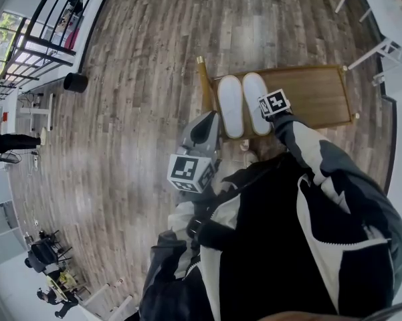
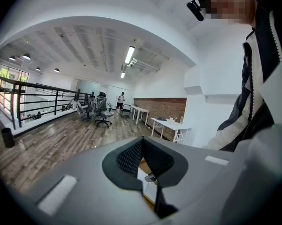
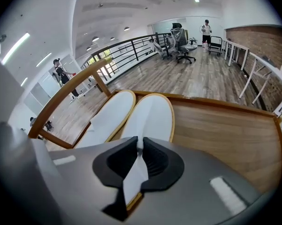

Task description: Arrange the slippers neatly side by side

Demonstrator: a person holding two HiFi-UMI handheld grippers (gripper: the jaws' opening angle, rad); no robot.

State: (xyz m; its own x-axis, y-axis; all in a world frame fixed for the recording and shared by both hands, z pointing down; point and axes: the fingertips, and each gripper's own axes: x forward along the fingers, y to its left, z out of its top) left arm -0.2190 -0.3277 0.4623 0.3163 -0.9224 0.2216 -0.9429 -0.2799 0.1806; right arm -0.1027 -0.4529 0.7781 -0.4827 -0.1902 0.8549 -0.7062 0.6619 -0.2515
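Clamping the near end of the white, tan-rimmed fabric slipper [image 3: 152, 116], the right hand-held gripper [image 3: 140, 142] sees its long axis run toward 12 o'clock. The matching second slipper [image 3: 105, 121] lies just beside at 10 o'clock on the brown wooden desk [image 3: 220, 130]. The left hand-held gripper [image 2: 143, 144] is closed, empty and farther off.

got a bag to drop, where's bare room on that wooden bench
The wooden bench is bare from the right slipper out to its right rim. The left end by the curved armrest is crowded: the left slipper and right slipper lie side by side, with the right tool pinched on the right slipper.
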